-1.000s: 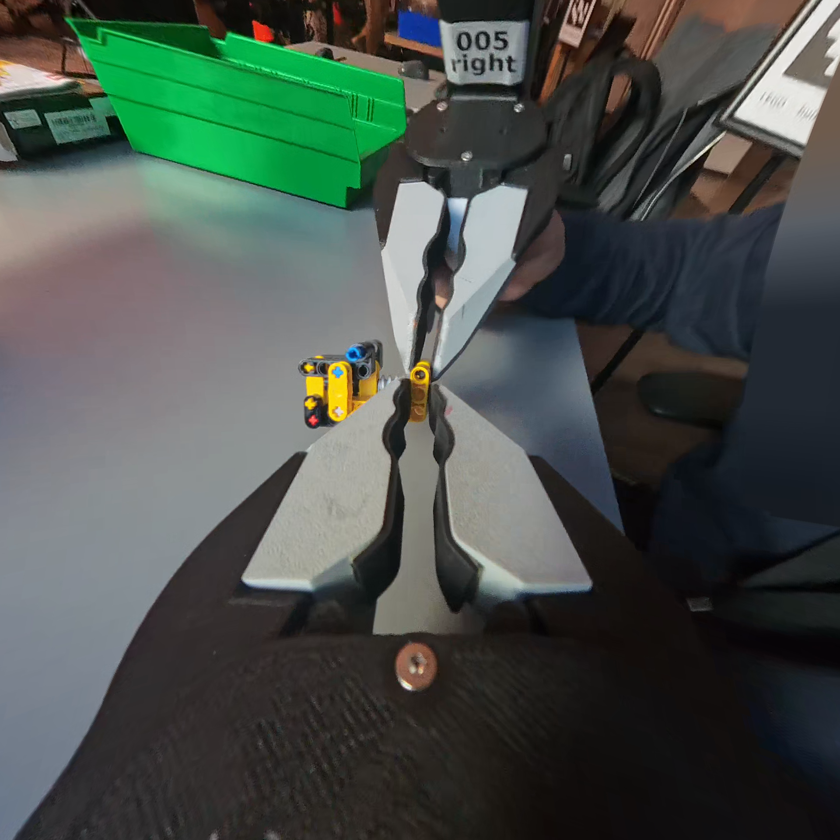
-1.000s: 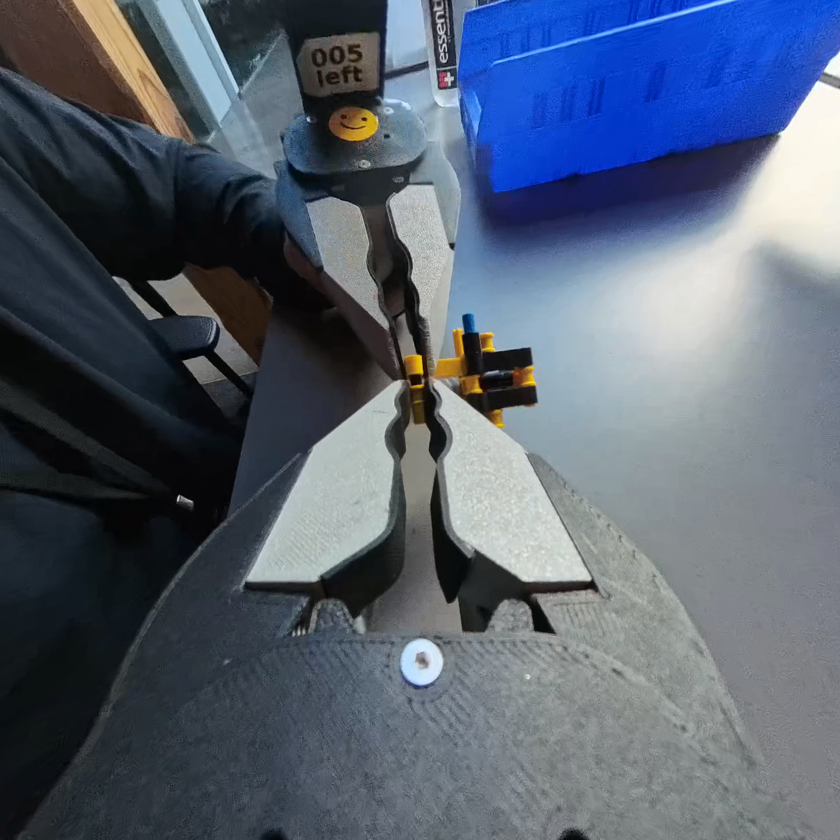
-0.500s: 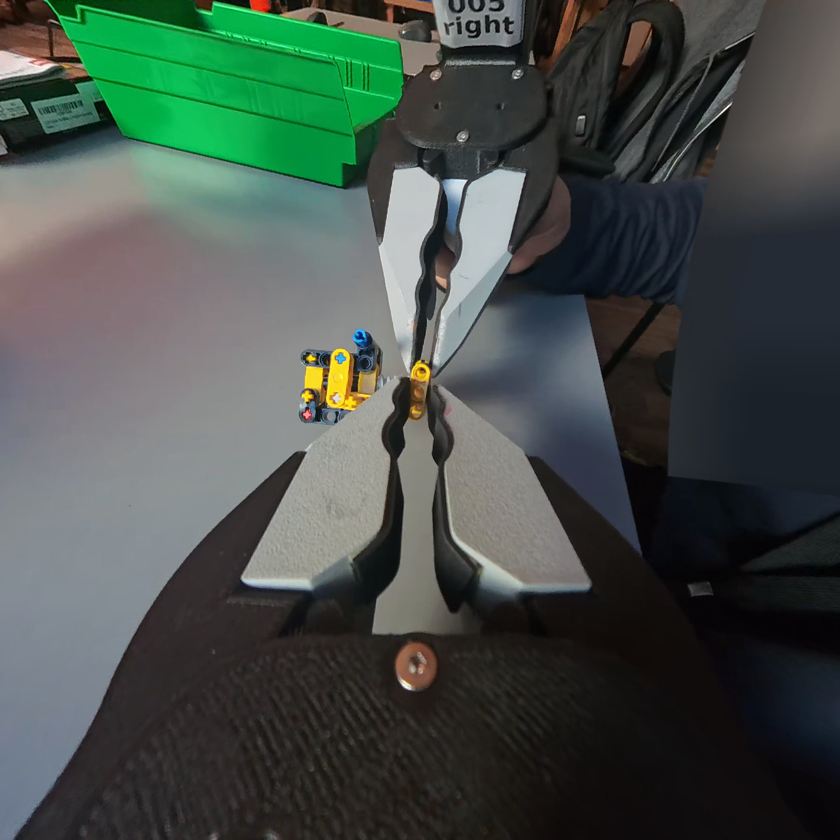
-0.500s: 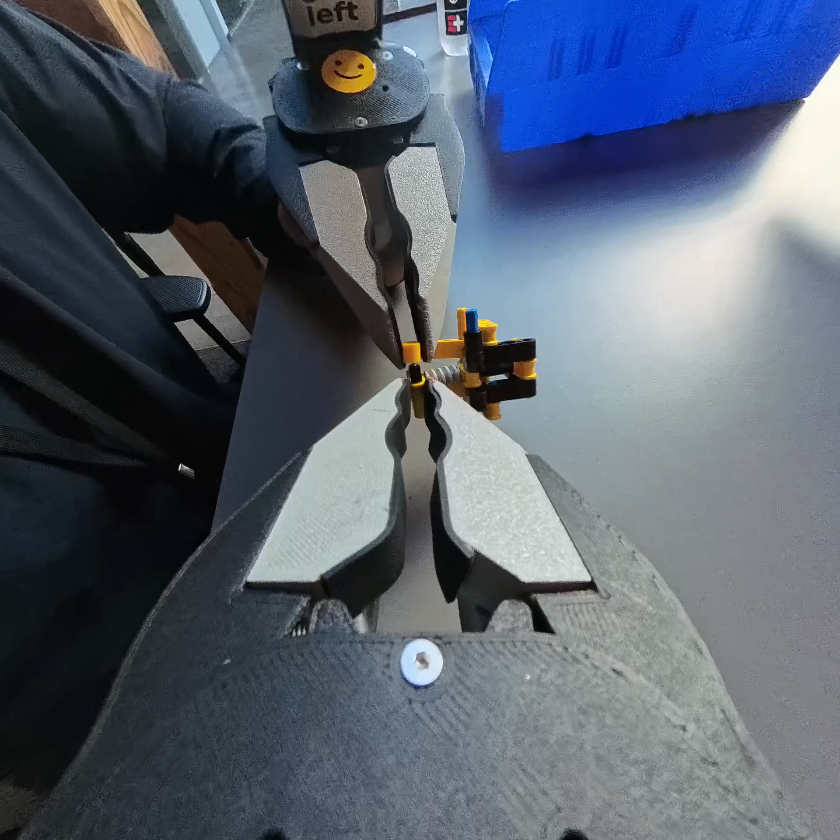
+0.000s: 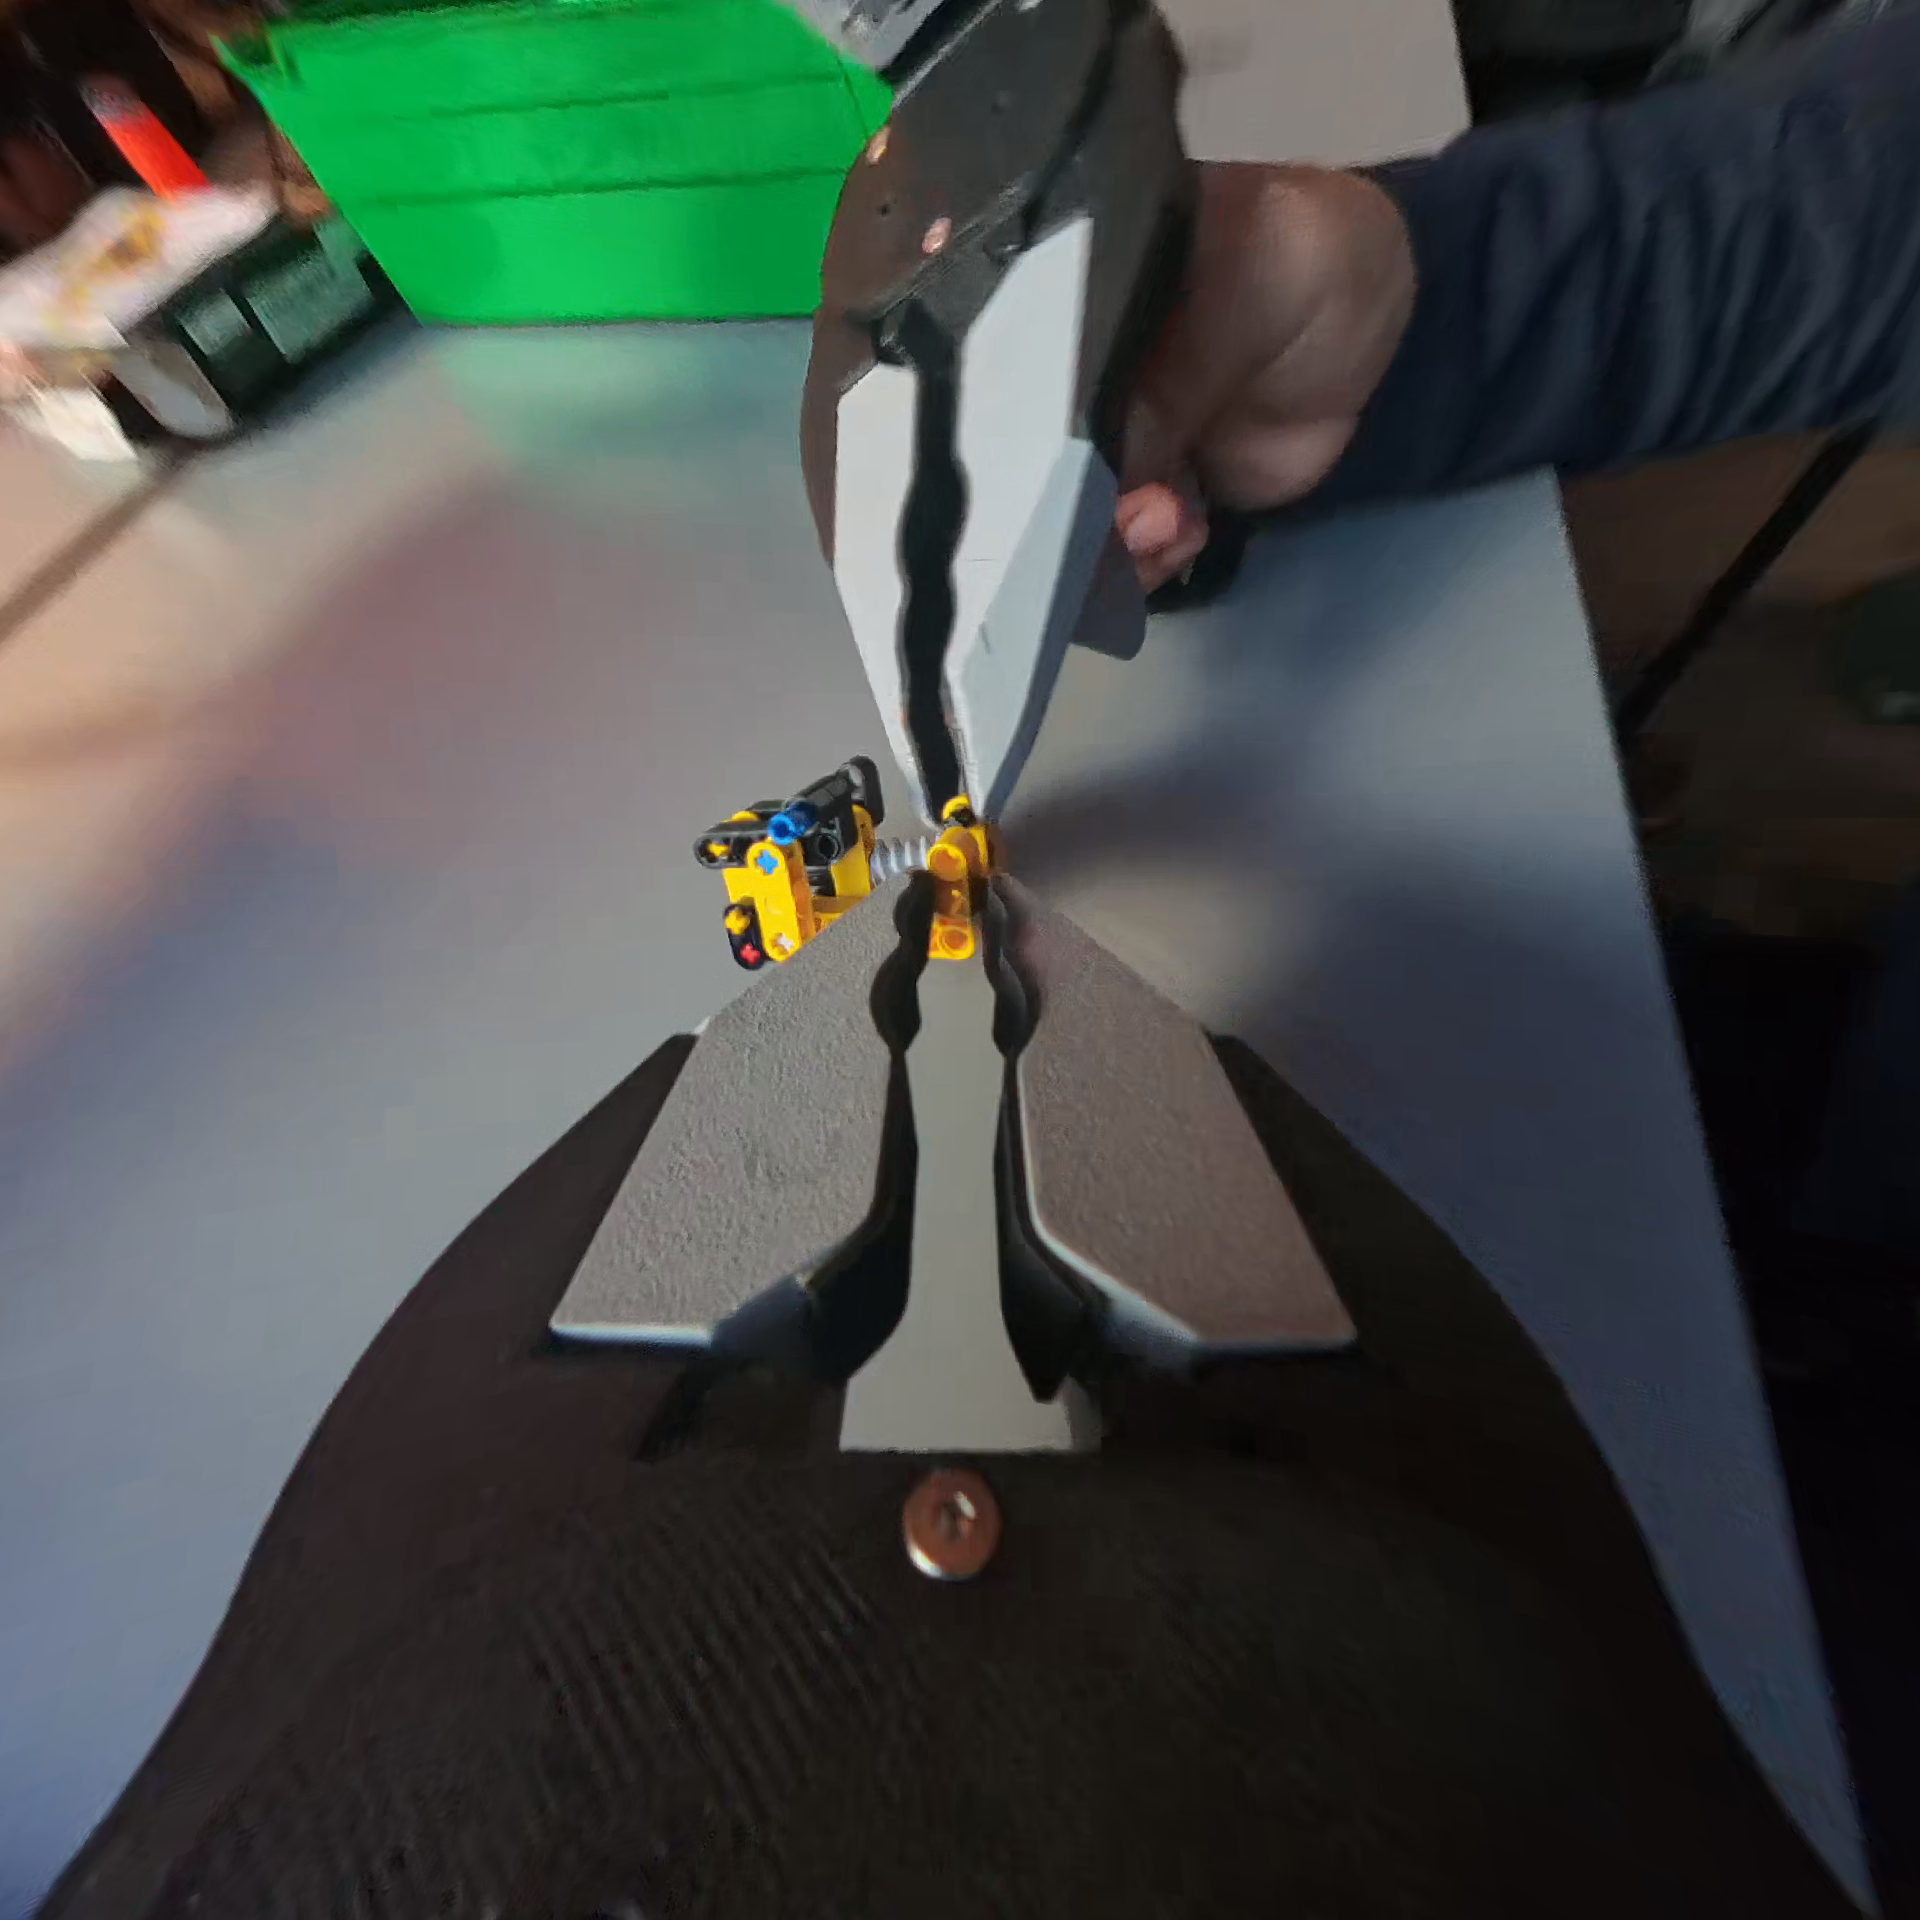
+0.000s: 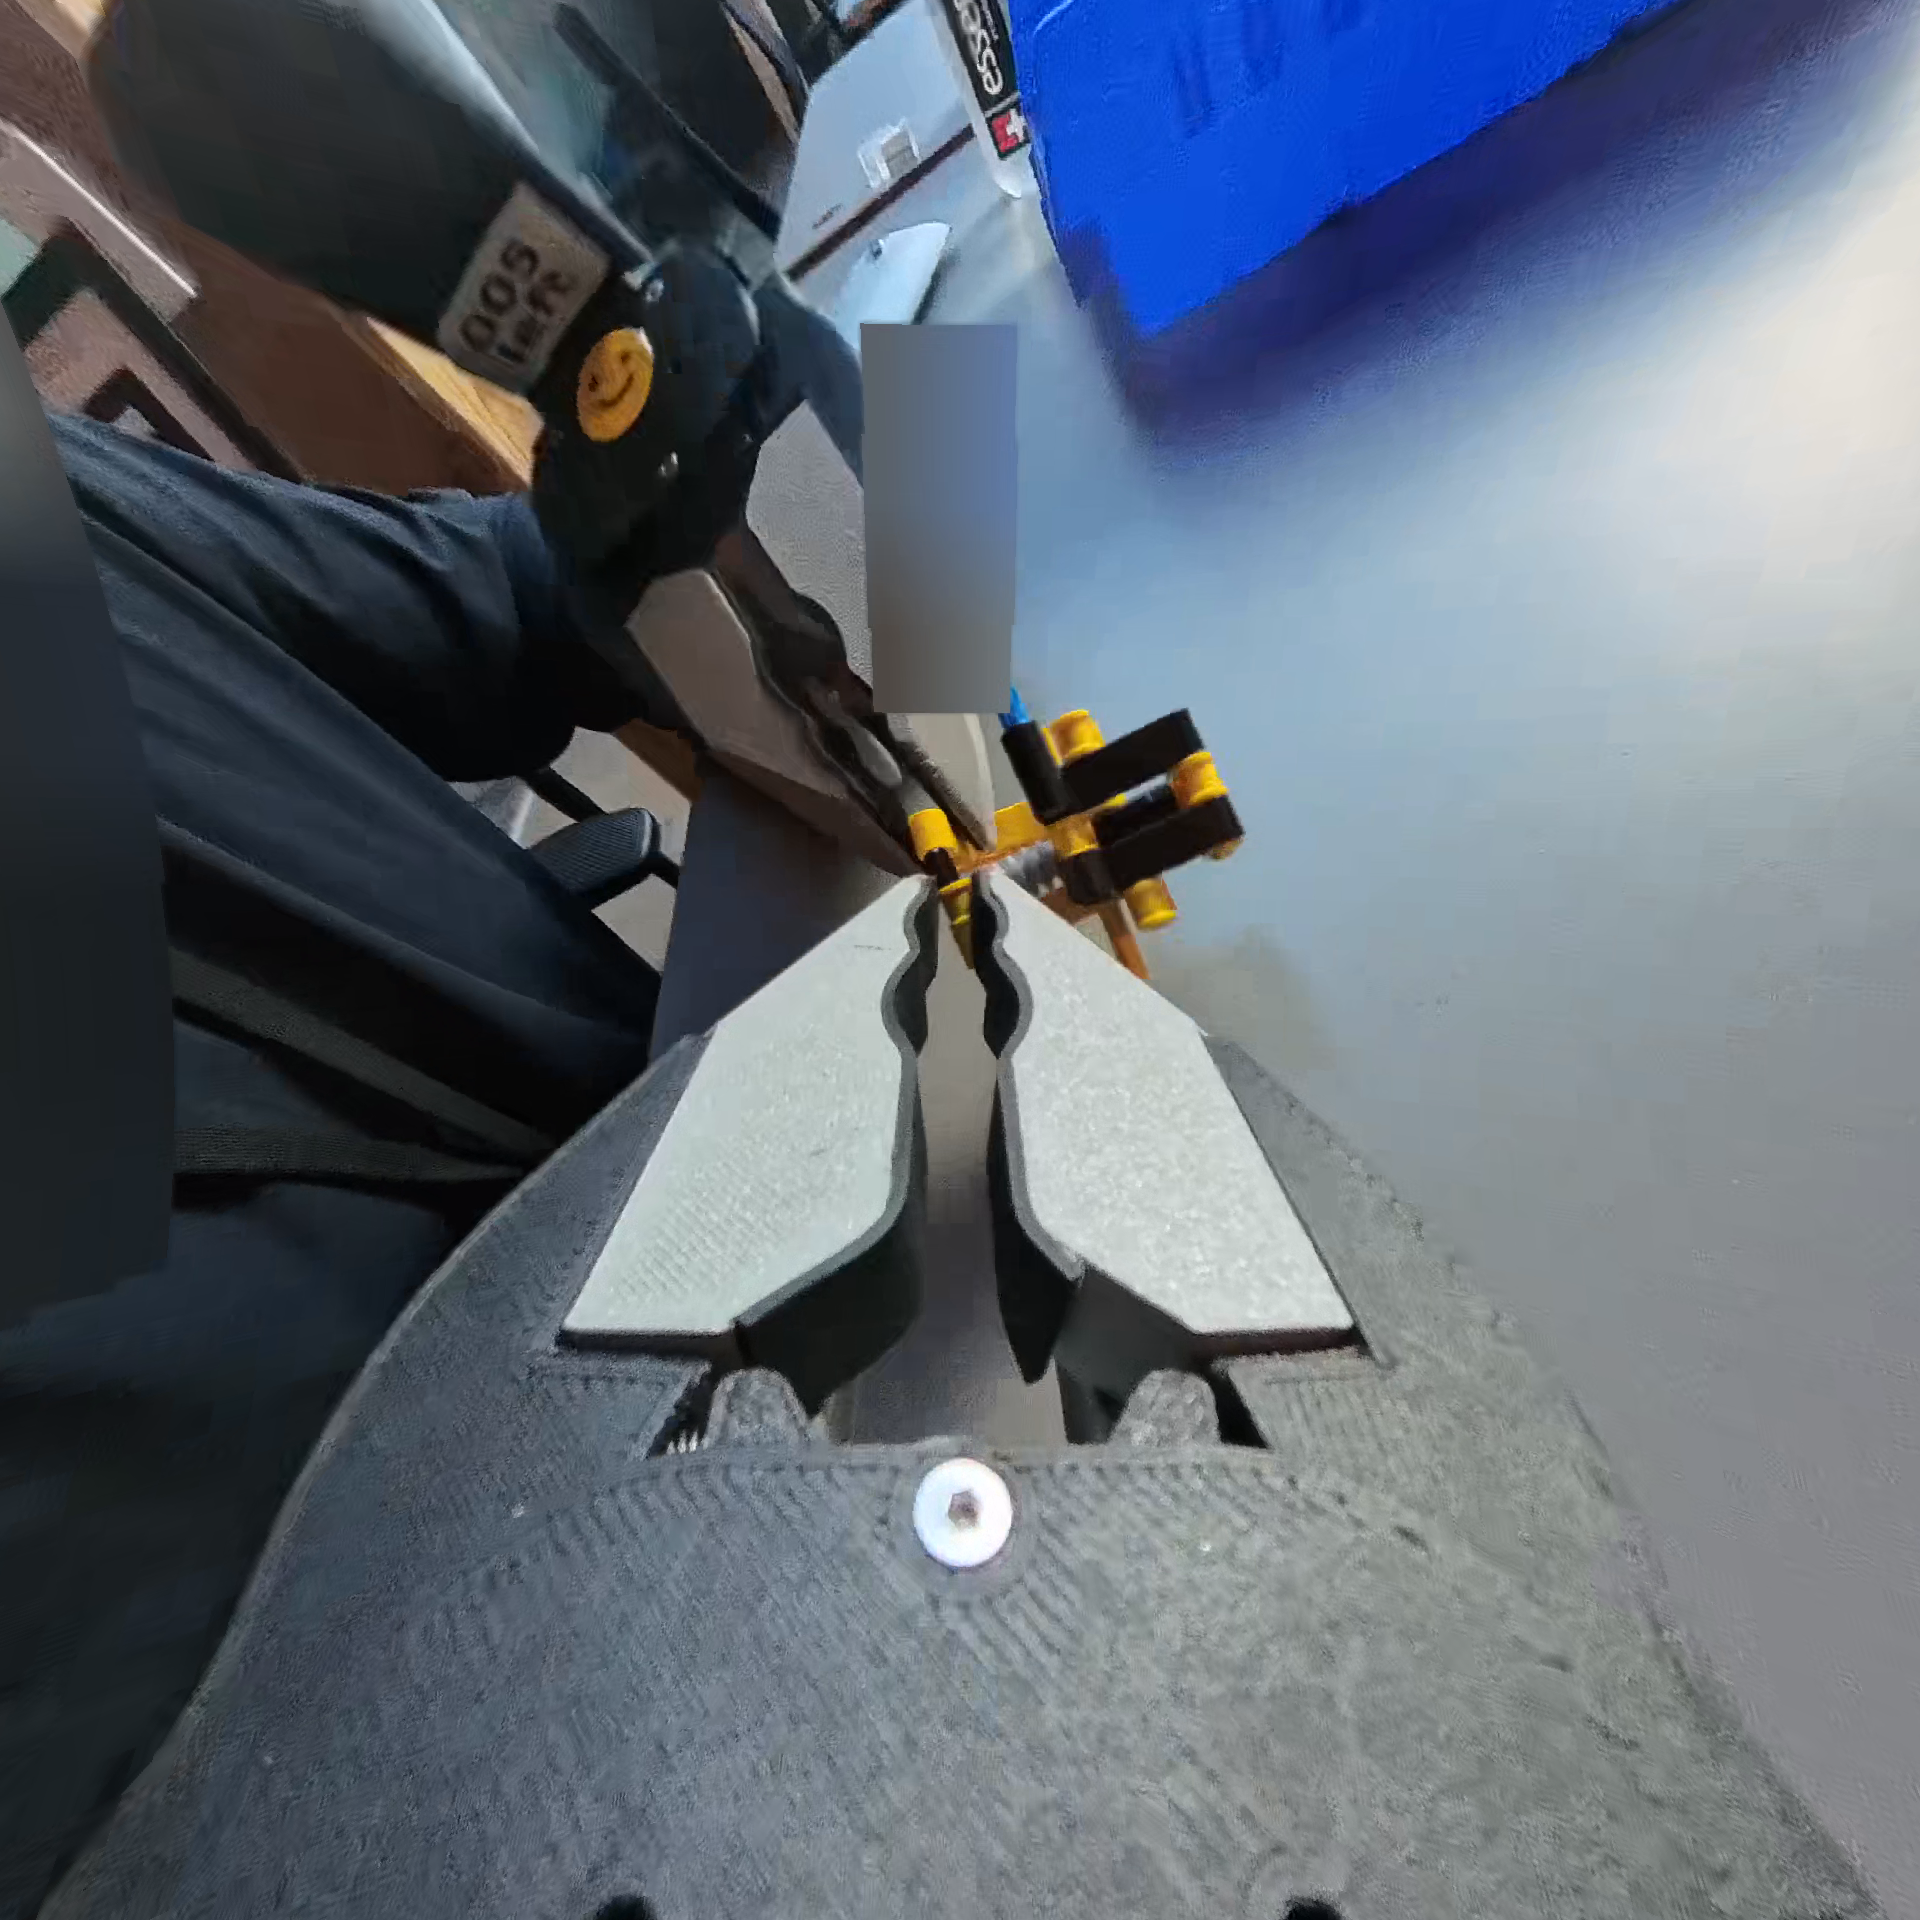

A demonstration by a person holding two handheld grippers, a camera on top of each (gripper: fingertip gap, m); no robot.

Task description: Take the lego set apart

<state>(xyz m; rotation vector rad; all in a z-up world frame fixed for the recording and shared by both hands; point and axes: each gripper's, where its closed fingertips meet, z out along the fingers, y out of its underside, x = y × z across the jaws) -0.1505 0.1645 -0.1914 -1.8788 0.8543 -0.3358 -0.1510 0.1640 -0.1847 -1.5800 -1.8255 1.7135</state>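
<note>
The small yellow-and-black lego set (image 5: 790, 873) with a blue pin hangs just above the grey table (image 5: 364, 1039), held between both grippers. My left gripper (image 5: 951, 902) is shut on a yellow beam (image 5: 952, 930) at the set's right end. My right gripper (image 5: 951, 802) comes down from above, shut on the yellow part just above that beam. In the right wrist view my right gripper (image 6: 961, 896) pinches the thin yellow piece (image 6: 958, 909), the left gripper (image 6: 935, 831) meets it from the upper left, and the set's body (image 6: 1132, 821) sticks out to the right. A grey ribbed part (image 5: 900, 858) joins the beam to the body.
A green bin (image 5: 582, 156) stands at the table's far side and a blue bin (image 6: 1299, 135) at the other side, with a bottle (image 6: 987, 83) beside it. A dark box with papers (image 5: 156, 301) lies far left. The table edge (image 5: 1590, 831) and the person's sleeve are close by. Left and right tips are no more than a few centimetres apart.
Both grippers have tilted against each other while staying shut. The set's body has swung away from the held yellow beam, and the grey ribbed part now shows between them.
</note>
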